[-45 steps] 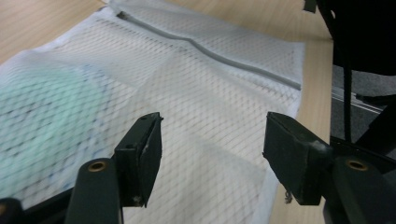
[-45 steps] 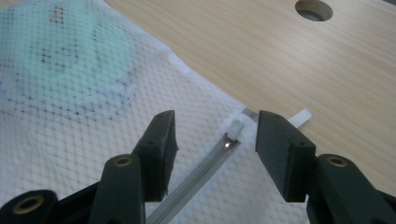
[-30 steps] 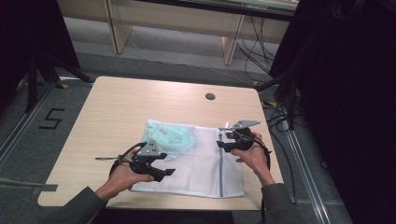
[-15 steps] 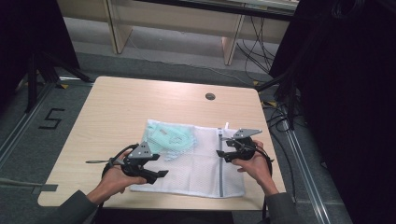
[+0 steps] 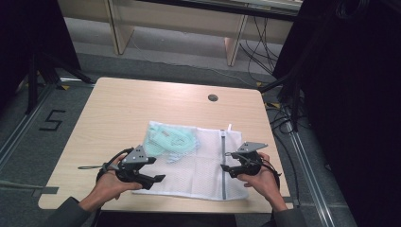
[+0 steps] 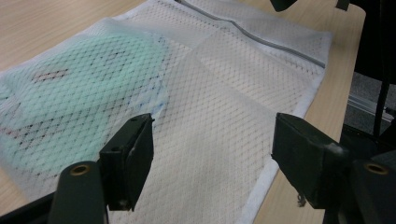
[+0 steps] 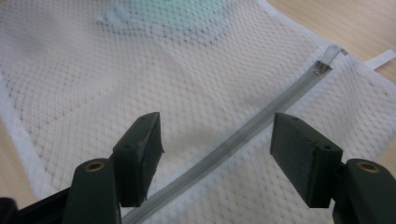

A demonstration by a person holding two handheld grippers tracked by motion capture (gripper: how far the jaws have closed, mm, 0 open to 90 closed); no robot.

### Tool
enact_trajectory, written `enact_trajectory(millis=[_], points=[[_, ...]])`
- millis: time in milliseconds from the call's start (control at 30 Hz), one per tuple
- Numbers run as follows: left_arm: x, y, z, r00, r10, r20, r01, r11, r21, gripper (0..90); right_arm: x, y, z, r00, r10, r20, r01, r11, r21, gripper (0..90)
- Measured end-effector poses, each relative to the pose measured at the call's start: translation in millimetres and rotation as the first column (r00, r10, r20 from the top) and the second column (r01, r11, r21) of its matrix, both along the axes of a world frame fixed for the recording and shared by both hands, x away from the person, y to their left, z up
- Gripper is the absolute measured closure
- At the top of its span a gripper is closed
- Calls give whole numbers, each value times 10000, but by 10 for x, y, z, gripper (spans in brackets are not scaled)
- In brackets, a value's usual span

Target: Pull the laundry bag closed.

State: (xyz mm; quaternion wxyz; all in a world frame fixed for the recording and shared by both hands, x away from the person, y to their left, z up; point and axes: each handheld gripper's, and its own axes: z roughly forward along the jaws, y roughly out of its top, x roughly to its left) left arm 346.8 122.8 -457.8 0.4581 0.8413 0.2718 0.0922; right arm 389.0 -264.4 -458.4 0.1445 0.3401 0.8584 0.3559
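A white mesh laundry bag (image 5: 198, 165) lies flat on the near half of the wooden table (image 5: 123, 109), with a pale green garment (image 5: 168, 139) inside its far left part. A grey zipper (image 5: 222, 161) runs along its right side. My left gripper (image 5: 156, 169) hovers open over the bag's near left corner, its jaws wide over the mesh (image 6: 219, 93) next to the green garment (image 6: 79, 79). My right gripper (image 5: 227, 161) is open over the zipper (image 7: 261, 126), whose pull (image 7: 322, 67) lies farther off. Both pairs of jaws have just been opening, and nothing is gripped between them.
A round cable hole (image 5: 213, 98) sits in the table's far part. Cables (image 5: 283, 118) trail on the floor to the right, and a "5" is taped on the floor (image 5: 52, 120) to the left. Bare tabletop surrounds the bag on the far and left sides.
My right gripper has drawn back along the zipper toward the near edge. My left gripper has shifted slightly left and nearer. Both pairs of jaws stand wider.
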Motion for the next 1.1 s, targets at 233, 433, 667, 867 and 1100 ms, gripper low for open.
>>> enact_trajectory(millis=[233, 433, 667, 867, 1100], points=[[-68, 23, -1, 9998, 208, -24, -208, 9997, 137, 253, -174, -105, -8, 9996, -87, -284, 84, 9999, -98, 330], [-81, 68, -3, 9998, 124, 138, -127, 9996, 238, 249, -305, -202, -37, 9997, -104, -218, 103, 9999, -59, 325], [-167, 88, -13, 9990, 441, -32, -440, 9988, 200, 246, -445, -260, -72, 9979, -402, -506, 406, 9991, 73, 317], [-237, 101, -4, 9995, 296, -145, -293, 9994, 206, 246, -533, -306, -98, 9979, -411, -494, 412, 9991, 17, 312], [-221, 106, -27, 9993, 377, 9, -377, 9989, 262, 246, -526, -337, -96, 9981, -383, -493, 374, 9991, -192, 311]])
